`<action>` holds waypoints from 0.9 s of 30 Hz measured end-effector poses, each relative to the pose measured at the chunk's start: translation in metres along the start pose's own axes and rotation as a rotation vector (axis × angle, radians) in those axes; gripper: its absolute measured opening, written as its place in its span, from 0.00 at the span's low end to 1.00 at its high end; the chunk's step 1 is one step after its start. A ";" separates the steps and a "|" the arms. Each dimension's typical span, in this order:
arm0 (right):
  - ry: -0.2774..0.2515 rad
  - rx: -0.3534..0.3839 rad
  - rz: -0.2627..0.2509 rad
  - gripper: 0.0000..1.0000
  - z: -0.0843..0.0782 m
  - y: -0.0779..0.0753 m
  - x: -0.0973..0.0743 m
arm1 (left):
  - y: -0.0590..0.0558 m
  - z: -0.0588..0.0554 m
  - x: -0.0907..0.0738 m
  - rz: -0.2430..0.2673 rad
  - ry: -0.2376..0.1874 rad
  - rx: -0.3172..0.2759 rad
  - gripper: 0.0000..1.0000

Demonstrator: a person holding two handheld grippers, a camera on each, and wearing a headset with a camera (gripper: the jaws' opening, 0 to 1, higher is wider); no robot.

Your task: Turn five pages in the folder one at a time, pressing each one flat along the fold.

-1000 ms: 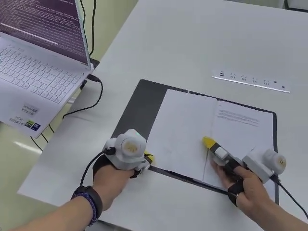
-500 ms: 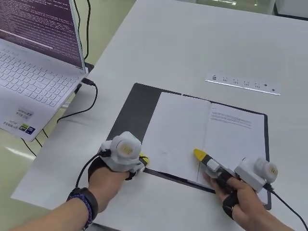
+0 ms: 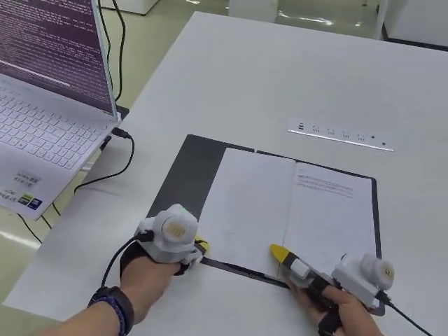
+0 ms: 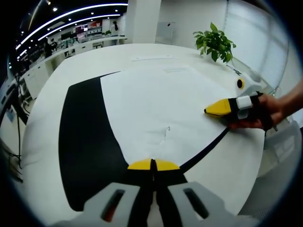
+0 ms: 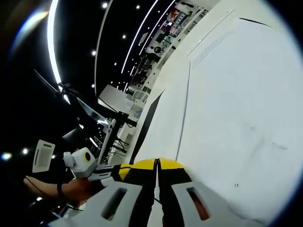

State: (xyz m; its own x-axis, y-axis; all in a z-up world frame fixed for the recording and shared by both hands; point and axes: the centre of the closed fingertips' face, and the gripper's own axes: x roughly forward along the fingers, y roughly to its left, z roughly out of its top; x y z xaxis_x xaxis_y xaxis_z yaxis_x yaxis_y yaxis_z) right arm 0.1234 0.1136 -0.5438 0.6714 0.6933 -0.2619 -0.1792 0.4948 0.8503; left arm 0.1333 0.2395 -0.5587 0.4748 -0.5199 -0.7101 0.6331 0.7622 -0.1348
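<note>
A black folder (image 3: 185, 171) lies open on the white table with white pages (image 3: 245, 203) spread flat. The right page (image 3: 332, 217) carries a few printed lines at its top. My right gripper (image 3: 278, 252) is shut, its yellow tips resting on the paper beside the fold (image 3: 288, 210), near the folder's front edge. In the right gripper view the tips (image 5: 157, 164) are closed over the page (image 5: 227, 94). My left gripper (image 3: 199, 246) is shut at the folder's front left edge. Its closed tips (image 4: 153, 164) sit where the page (image 4: 156, 104) meets the black cover (image 4: 85, 137).
An open laptop (image 3: 42, 105) stands at the left, its black cable (image 3: 105, 175) running toward the folder. A white power strip (image 3: 339, 134) lies beyond the folder. A potted plant (image 4: 215, 42) stands at the far side in the left gripper view.
My right gripper has slid along the fold toward the folder's front edge. The left gripper has stayed at the front left edge. The head camera has shifted.
</note>
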 end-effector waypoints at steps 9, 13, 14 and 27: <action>-0.005 0.009 -0.020 0.00 -0.005 0.001 -0.004 | 0.000 0.000 0.000 0.008 0.001 0.005 0.00; -0.013 0.012 -0.031 0.00 -0.005 0.000 -0.005 | 0.000 0.000 -0.001 0.017 0.002 -0.005 0.00; -0.016 0.017 -0.034 0.00 -0.005 0.000 -0.005 | 0.000 0.000 0.000 0.019 0.003 -0.010 0.00; -0.088 0.026 -0.127 0.08 0.010 -0.002 -0.018 | -0.012 0.004 -0.002 -0.010 0.012 -0.047 0.14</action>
State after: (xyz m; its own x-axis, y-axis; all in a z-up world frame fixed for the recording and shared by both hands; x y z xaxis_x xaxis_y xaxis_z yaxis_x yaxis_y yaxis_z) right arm 0.1192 0.0946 -0.5364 0.7478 0.5770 -0.3283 -0.0707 0.5609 0.8248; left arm 0.1272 0.2304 -0.5531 0.4610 -0.5235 -0.7165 0.6086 0.7742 -0.1741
